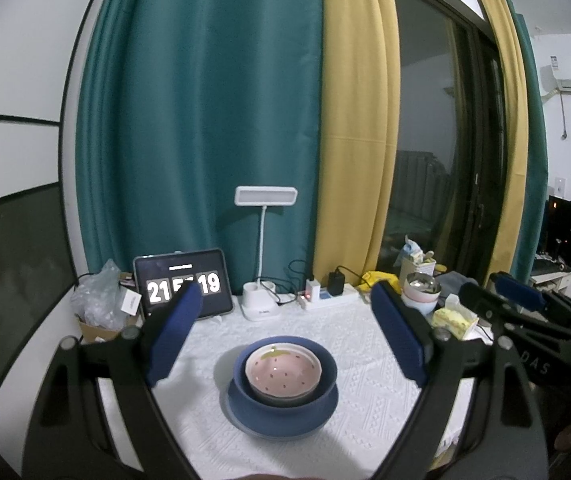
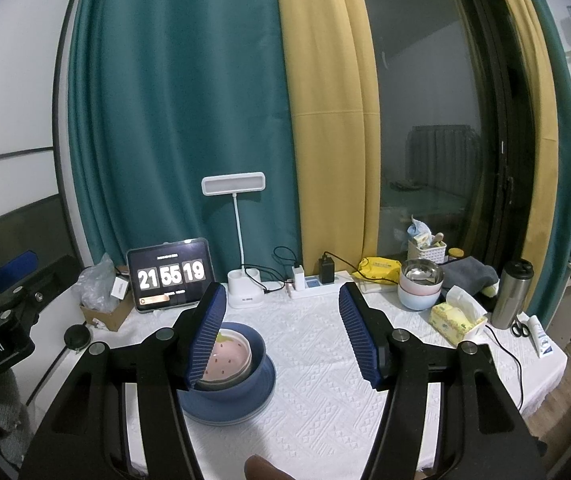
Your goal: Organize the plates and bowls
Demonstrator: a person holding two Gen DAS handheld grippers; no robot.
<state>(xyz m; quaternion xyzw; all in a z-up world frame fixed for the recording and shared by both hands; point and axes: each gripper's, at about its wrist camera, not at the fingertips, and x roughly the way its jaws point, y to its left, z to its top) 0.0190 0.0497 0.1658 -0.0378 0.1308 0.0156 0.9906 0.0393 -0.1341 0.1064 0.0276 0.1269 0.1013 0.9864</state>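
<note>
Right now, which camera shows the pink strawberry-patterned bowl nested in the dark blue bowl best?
The left wrist view: the pink strawberry-patterned bowl sits unobstructed, whole rim visible, inside the dark blue bowl. In the right wrist view the bowl is partly hidden behind one finger of the right gripper.

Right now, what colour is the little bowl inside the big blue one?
The little bowl is pink with dark speckles, like a strawberry. Left wrist view shows it best.

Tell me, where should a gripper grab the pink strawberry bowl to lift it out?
Probably by its rim, from above. The pink bowl sits upright, nested deep in the blue bowl, so its sides are hidden and only the thin rim shows. One finger inside, one outside, on the near edge where a little gap shows.
</note>
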